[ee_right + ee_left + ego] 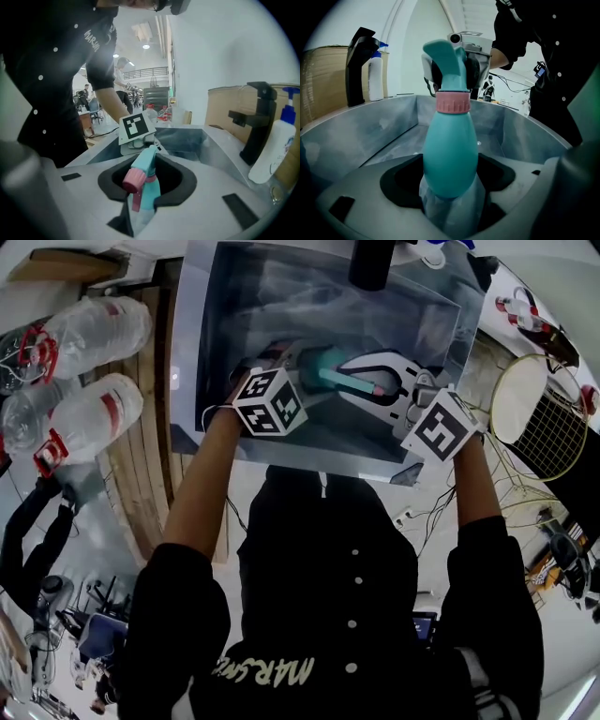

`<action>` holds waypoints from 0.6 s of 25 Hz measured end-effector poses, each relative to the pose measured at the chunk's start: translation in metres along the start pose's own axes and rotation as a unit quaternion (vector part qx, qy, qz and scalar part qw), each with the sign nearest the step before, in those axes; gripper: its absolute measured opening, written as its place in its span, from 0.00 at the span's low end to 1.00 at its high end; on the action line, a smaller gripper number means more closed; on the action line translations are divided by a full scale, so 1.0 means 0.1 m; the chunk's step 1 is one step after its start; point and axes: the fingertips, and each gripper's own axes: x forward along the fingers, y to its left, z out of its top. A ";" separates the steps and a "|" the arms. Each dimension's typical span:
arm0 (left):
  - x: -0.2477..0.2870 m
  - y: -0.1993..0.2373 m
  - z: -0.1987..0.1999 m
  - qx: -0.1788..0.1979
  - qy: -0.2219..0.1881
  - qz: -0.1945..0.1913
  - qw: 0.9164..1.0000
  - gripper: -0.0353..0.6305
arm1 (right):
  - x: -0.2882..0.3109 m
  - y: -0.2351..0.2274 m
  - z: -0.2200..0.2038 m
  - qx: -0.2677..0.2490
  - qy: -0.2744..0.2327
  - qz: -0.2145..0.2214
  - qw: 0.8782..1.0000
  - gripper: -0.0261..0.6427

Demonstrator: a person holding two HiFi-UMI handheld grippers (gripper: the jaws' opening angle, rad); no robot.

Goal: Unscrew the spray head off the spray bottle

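A teal spray bottle (325, 369) is held over the steel sink (234, 324) between both grippers. My left gripper (309, 371) is shut on the bottle's body (450, 154); in the left gripper view the pink collar (453, 102) and the teal spray head (446, 61) rise above the jaws. From the opposite side, my right gripper (370, 381) is shut on the spray head (143, 173), whose pink nozzle (132, 181) and pink trigger point back toward that camera. The left gripper's marker cube (136, 127) shows just behind the bottle.
A black faucet (257, 121) and a white pump bottle (277, 150) stand on the sink's rim, with cardboard behind them. Large clear water jugs (89, 362) lie on the floor at left. A round wire rack (539, 418) and cables are at right.
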 end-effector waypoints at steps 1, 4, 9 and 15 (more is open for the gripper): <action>0.00 0.01 0.01 -0.003 0.000 0.001 1.000 0.60 | -0.01 -0.01 -0.02 0.012 0.005 -0.007 1.000 0.20; 0.00 0.01 0.02 -0.006 -0.001 0.002 1.000 0.60 | -0.15 -0.05 -0.01 0.062 -0.002 -0.052 0.997 0.36; -0.01 0.02 -0.01 -0.006 0.001 0.005 1.000 0.60 | -0.67 -0.09 -0.15 0.257 -0.095 -0.270 0.923 0.37; 0.01 0.02 -0.01 -0.009 0.001 0.007 1.000 0.60 | -0.71 0.26 -0.27 0.303 -0.111 -0.364 0.874 0.24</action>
